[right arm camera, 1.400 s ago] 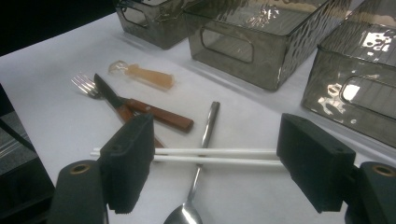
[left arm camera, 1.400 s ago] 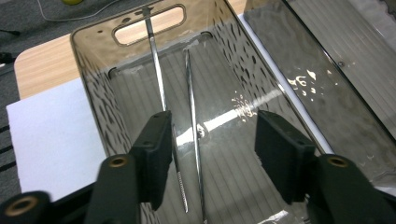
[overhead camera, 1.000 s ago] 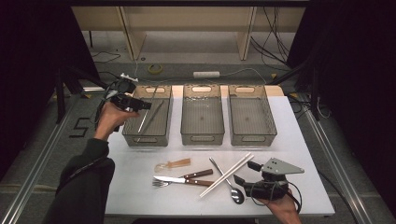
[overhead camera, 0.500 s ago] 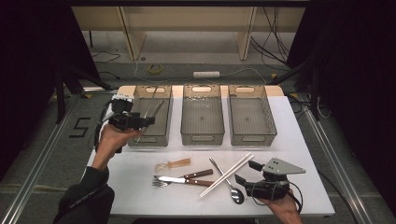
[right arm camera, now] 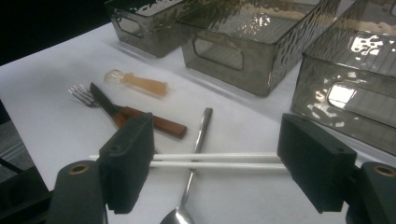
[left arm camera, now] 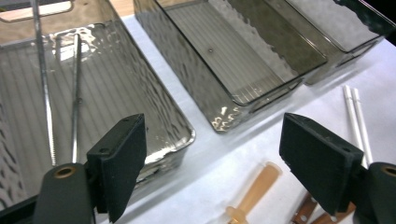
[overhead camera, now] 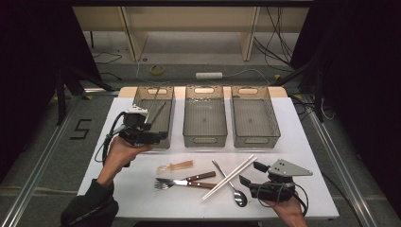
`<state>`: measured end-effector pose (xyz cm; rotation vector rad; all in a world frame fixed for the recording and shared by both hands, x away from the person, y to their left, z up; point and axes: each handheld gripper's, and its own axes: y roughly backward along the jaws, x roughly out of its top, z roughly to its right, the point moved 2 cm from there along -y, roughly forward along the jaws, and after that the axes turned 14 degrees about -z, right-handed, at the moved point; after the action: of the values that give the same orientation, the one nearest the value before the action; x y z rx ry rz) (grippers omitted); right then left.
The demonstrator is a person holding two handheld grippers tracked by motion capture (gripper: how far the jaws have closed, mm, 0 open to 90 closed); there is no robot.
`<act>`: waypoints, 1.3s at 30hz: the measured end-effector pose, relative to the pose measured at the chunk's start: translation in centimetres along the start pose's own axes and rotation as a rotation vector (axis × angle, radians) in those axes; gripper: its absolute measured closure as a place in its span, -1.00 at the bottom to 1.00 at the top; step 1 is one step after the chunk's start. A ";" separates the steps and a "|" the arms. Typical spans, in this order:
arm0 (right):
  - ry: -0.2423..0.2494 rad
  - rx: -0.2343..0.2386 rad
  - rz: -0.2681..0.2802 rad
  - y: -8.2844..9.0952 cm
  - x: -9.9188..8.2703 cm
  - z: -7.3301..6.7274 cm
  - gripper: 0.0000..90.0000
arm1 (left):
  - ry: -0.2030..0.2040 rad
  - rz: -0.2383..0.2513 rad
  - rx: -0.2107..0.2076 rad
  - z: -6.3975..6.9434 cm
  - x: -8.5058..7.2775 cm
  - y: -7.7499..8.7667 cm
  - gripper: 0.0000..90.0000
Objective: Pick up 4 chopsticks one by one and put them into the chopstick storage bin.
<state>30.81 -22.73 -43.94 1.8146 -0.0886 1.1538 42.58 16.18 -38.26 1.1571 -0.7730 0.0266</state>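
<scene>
L gripper [overhead camera: 158, 135] has pulled back from over the left bin [overhead camera: 166, 97] to its near end; jaws have just been opening, now wide w/ nothing between. Metal chopsticks [left arm camera: 74, 93] lie inside that bin. R gripper [overhead camera: 249, 173], also wide open & empty, unmoved well right of it by the white chopsticks [overhead camera: 230, 177].

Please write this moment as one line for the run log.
left gripper: open, jaws just opened, empty, above left bin | metal chopsticks: in left bin | right gripper: open, near white chopsticks

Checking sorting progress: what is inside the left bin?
The left bin holds two thin metal chopsticks leaning against its wall. Its near end is hidden in the high view by the left gripper.
</scene>
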 end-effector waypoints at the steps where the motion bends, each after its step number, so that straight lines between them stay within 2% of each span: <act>1: -0.001 0.000 -0.002 0.0 0.0 0.0 -0.37 | -0.002 0.001 0.000 0.3 -0.1 0.0 -0.50; 8: -0.004 -0.004 0.001 0.1 -0.1 0.2 -0.37 | -0.036 -0.025 -0.013 1.9 -0.6 -1.1 -0.51; 12: -0.008 -0.007 0.005 0.2 -0.1 0.3 -0.37 | -0.041 -0.044 -0.035 2.7 -1.0 -1.5 -0.51; 25: -0.020 -0.021 0.008 0.4 -0.2 0.8 -0.37 | -0.076 -0.044 -0.064 5.2 -1.7 -2.1 -0.52; 29: -0.025 -0.020 0.013 0.5 -0.2 0.9 -0.37 | -0.084 -0.045 -0.079 5.6 -1.9 -2.4 -0.52; 39: -0.022 -0.021 0.014 0.5 -0.2 0.9 -0.37 | -0.105 -0.044 -0.080 6.7 -2.6 -3.6 -0.53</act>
<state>31.02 -23.73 -43.83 1.8113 -0.1253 1.1386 38.50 10.00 -41.38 1.1057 -0.8340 -0.1014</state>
